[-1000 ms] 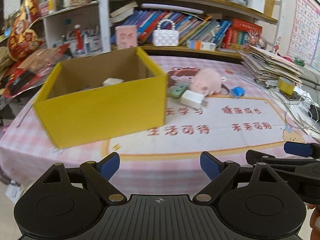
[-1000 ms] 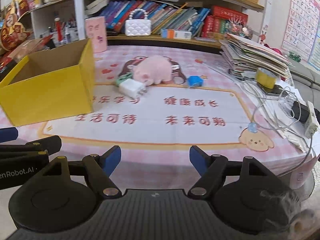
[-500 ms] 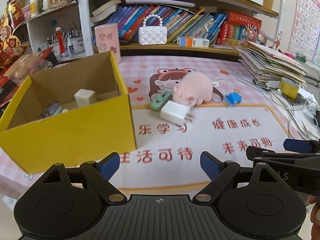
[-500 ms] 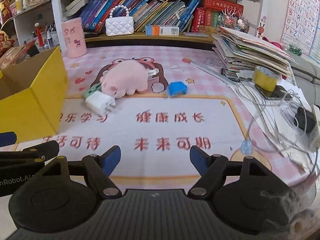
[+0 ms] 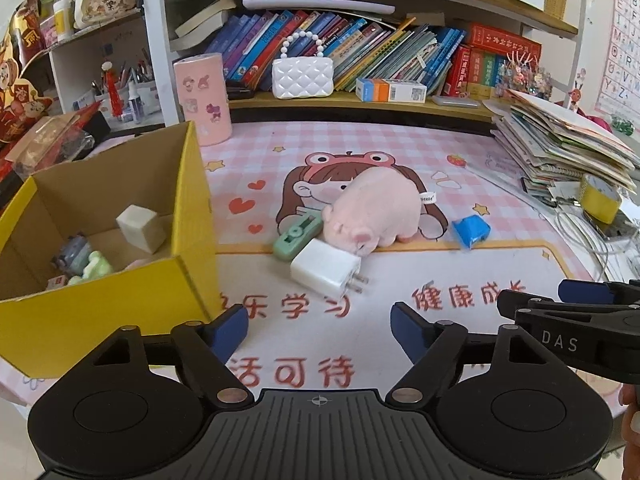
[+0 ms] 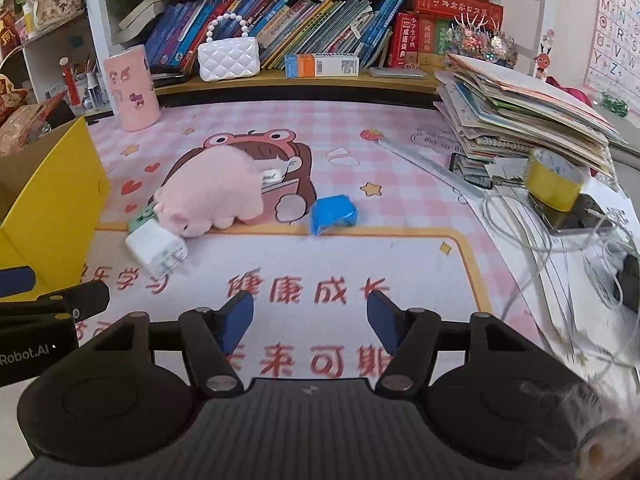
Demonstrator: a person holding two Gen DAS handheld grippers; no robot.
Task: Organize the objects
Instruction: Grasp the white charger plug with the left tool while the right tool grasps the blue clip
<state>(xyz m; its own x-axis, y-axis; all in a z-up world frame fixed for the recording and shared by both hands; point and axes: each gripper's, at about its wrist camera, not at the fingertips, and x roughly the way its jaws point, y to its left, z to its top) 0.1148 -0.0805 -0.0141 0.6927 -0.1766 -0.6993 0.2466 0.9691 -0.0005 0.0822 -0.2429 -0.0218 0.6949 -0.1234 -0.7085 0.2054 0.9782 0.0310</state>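
The white charger [image 5: 326,273] lies on the pink mat [image 5: 400,152], touching the pink plush pig [image 5: 374,214] and a green gadget [image 5: 298,233], with a blue packet [image 6: 333,213] just right of the pig. The yellow box [image 5: 100,308] to the left holds a pale block [image 5: 141,229] and what look like small toys. Both the left gripper [image 5: 319,326] and right gripper [image 6: 310,317] hang above the mat, jaws just narrowing yet still apart and gripping nothing.

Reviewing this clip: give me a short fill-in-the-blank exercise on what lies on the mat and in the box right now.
1. The white charger lies in front of the pink ____ toy.
2. The cardboard box is ____ on the outside.
3. The green item beside the charger touches the plush pig; the ____ item lies apart, on the pig's other side.
4. Neither gripper, left or right, holds anything; both are ____.

Missing words: plush; yellow; blue; open
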